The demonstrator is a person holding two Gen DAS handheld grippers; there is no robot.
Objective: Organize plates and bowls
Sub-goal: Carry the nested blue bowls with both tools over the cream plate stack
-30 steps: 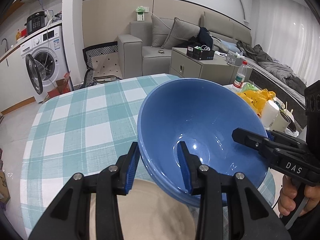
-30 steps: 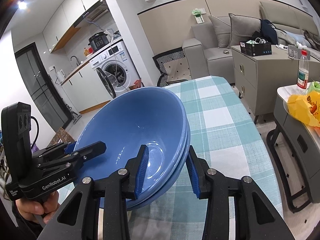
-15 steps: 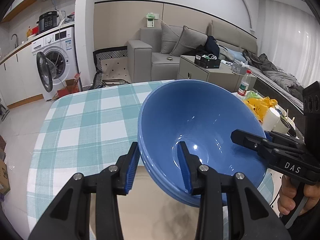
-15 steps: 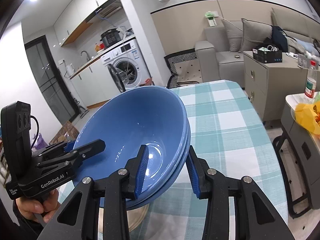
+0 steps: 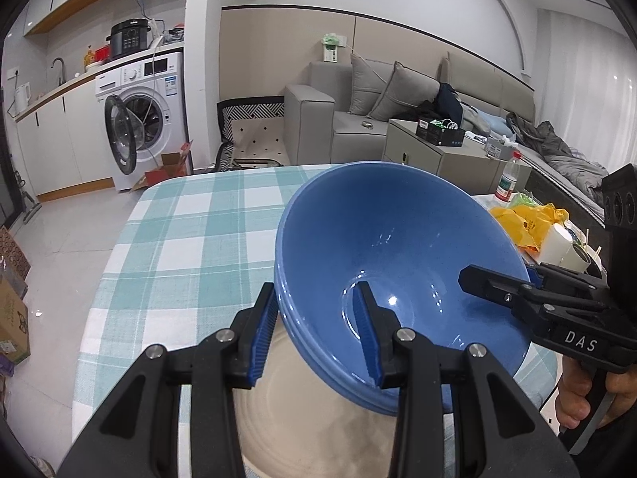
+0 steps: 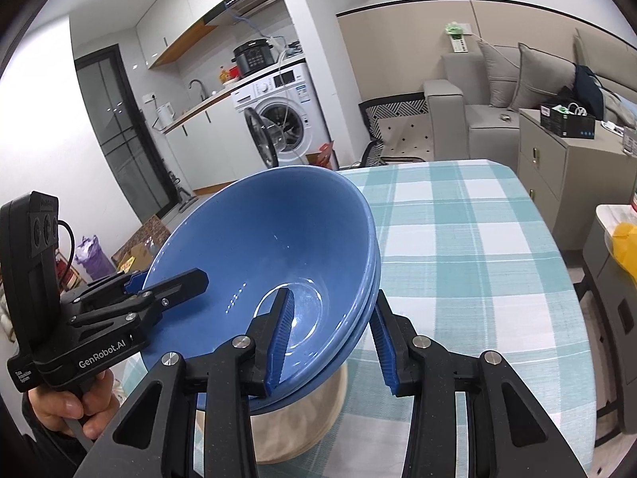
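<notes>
A stack of nested blue bowls [image 5: 398, 247] hangs tilted a little above the teal-checked table [image 5: 191, 247]. My left gripper [image 5: 316, 334] is shut on the stack's near left rim, one pad inside and one outside. My right gripper [image 6: 332, 338] clamps the opposite rim of the blue bowls [image 6: 270, 247] in the same way. Each view shows the other gripper: the right one [image 5: 497, 286] and the left one [image 6: 167, 290], both gripping the rim. A beige ribbed plate [image 5: 310, 418] lies on the cloth below the bowls, and the right wrist view shows the same plate [image 6: 302, 430].
A low side table to the right holds a yellow bag [image 5: 525, 223], a white cup [image 5: 557, 243] and a bottle [image 5: 507, 183]. Beyond the far table edge stand a washing machine [image 5: 147, 119], a grey sofa [image 5: 358, 119] and a cabinet [image 6: 557, 167]. Boxes sit on the floor at left.
Both grippers have carried the bowls sideways together across the table, and the room behind has slid to the right. More of the beige plate now shows beneath the bowls. Both grips are unchanged.
</notes>
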